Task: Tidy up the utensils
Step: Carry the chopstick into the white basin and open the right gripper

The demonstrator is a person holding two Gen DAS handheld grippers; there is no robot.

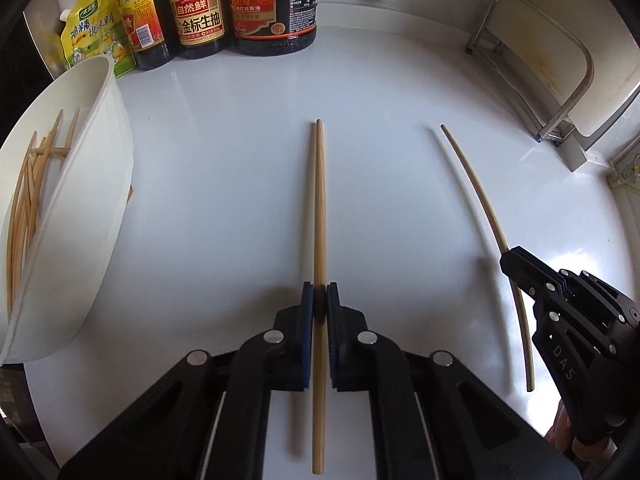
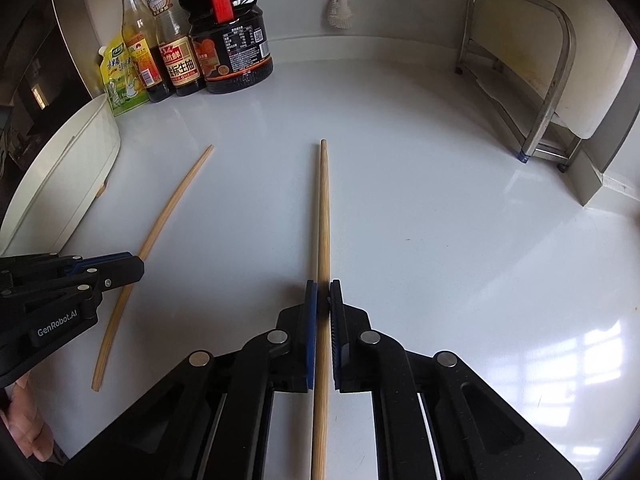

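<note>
My left gripper (image 1: 319,296) is shut on a wooden chopstick (image 1: 319,208) that points straight ahead over the white counter (image 1: 240,152). My right gripper (image 2: 323,292) is shut on a second wooden chopstick (image 2: 324,216), also pointing ahead. Each gripper shows in the other's view: the right one (image 1: 510,258) holding its chopstick (image 1: 476,188), the left one (image 2: 138,268) holding its chopstick (image 2: 168,212). A white tub (image 1: 100,184) at the left holds several more chopsticks (image 1: 28,184).
Sauce bottles (image 1: 200,8) and a yellow-green pouch (image 1: 94,28) stand at the back left. A metal rack (image 1: 532,64) stands at the back right. A white brush (image 2: 340,4) hangs on the back wall.
</note>
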